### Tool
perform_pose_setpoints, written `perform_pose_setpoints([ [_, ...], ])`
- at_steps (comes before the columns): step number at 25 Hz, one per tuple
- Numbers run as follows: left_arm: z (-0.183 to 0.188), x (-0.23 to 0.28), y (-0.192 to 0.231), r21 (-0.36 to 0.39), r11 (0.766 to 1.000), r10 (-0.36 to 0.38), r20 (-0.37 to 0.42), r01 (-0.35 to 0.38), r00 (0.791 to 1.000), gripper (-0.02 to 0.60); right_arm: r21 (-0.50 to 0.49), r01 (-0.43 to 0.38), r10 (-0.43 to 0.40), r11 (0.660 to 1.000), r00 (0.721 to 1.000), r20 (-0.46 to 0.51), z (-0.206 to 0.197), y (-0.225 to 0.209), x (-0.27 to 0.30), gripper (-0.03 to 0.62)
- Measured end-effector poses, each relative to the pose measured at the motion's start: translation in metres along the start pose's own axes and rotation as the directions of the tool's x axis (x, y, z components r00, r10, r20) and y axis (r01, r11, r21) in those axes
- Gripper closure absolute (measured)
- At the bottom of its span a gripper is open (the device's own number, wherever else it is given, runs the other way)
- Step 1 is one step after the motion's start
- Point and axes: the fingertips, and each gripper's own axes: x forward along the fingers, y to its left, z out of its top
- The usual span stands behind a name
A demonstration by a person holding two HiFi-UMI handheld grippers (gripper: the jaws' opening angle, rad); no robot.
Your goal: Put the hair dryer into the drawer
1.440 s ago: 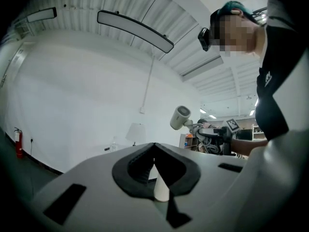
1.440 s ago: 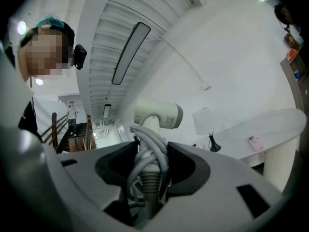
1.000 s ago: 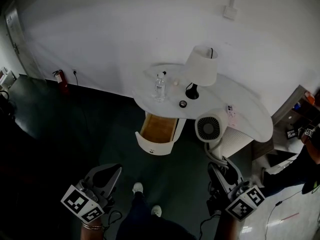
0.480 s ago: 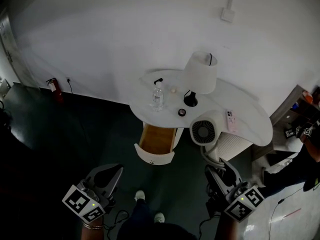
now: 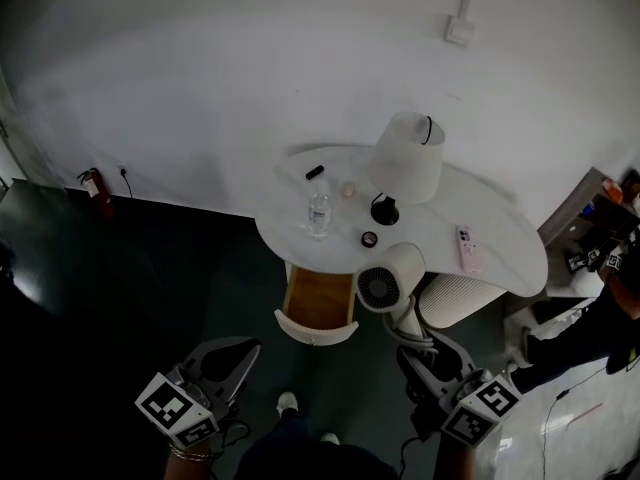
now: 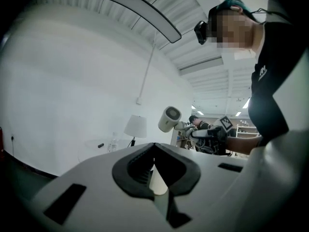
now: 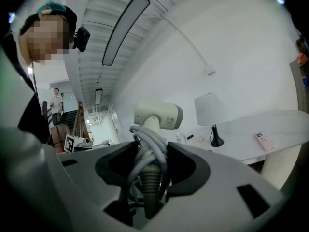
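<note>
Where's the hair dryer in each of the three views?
Head view: dryer just below centre, at the right of the open drawer.
Left gripper view: small, just right of centre, to the right of the lamp.
Right gripper view: centre, its handle running down between the jaws.
Shared landmark: the lamp, also at and.

Hair dryer [image 5: 385,278]: smooth matt white plastic. Drawer [image 5: 318,303]: wood-look inside w/ smooth white front. Desk [image 5: 500,238] top smooth white; bottle [image 5: 318,211] clear plastic.
</note>
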Motion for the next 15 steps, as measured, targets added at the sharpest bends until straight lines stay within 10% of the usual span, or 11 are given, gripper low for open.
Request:
perform_pose_setpoints([
  [15,-0.016,0.015,0.072,-0.060,0.993,-0.099,-0.015,0.098,0.995,0.574,0.063,0.065,-0.058,0.996,0.993,-0.107,-0.032,0.013,0.057,0.387],
])
